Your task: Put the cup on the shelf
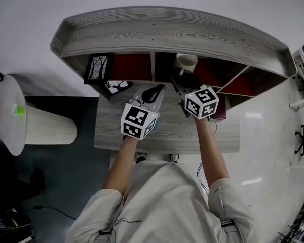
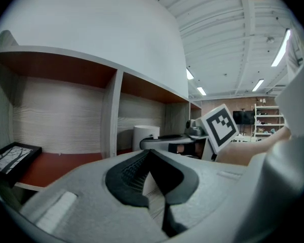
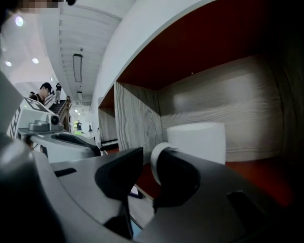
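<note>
Held the left gripper (image 1: 153, 91) nearest, over the grey desk (image 1: 167, 133), jaws pressed together on nothing. Held the right gripper (image 3: 144, 158) just past it at the shelf (image 1: 167, 29), jaws spread, with the cup's handle (image 3: 154, 166) between them (hugging one pad, clear of the other). Saw the white cup (image 3: 196, 142) upright on the red floor of the middle compartment, and behind it the wood-grain back wall (image 3: 233, 105).

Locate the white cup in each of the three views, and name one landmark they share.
Head view: the cup sits at upper centre, in a compartment of the shelf.
Left gripper view: the cup is small, just left of centre.
Right gripper view: the cup is large, right of centre.
Shared landmark: the upright wooden divider, just left of the cup in all three.
</note>
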A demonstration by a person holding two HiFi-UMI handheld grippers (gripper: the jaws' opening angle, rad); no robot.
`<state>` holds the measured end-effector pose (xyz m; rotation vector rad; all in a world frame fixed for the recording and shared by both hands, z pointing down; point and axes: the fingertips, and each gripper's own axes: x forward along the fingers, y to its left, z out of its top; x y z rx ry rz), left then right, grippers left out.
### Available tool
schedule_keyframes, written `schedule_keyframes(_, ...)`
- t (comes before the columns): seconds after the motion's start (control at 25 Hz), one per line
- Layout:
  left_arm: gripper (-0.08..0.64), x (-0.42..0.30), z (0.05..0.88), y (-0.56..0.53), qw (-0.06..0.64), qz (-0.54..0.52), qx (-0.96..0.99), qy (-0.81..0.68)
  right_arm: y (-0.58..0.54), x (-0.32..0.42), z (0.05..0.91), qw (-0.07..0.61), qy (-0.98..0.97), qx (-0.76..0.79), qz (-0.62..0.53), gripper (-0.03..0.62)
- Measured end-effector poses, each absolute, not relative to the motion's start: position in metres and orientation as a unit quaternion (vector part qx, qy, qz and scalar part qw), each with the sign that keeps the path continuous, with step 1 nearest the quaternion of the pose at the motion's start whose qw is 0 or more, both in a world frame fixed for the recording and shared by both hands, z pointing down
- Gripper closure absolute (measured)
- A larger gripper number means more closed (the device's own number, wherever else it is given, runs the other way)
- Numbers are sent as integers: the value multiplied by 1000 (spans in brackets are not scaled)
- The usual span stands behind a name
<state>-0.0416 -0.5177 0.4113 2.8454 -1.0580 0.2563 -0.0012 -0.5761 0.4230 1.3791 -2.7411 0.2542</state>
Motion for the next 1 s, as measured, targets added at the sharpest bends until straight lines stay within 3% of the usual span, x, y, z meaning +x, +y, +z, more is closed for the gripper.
schedule_keyframes(0.12,551,-37,411,-515,46,84,934,-344,-580,-3,425,56,-886,455,74,495)
schedule_keyframes(1.0,551,-28,415,-512,41,89,936,-339,-577,21,424,35,-873,482,69,494)
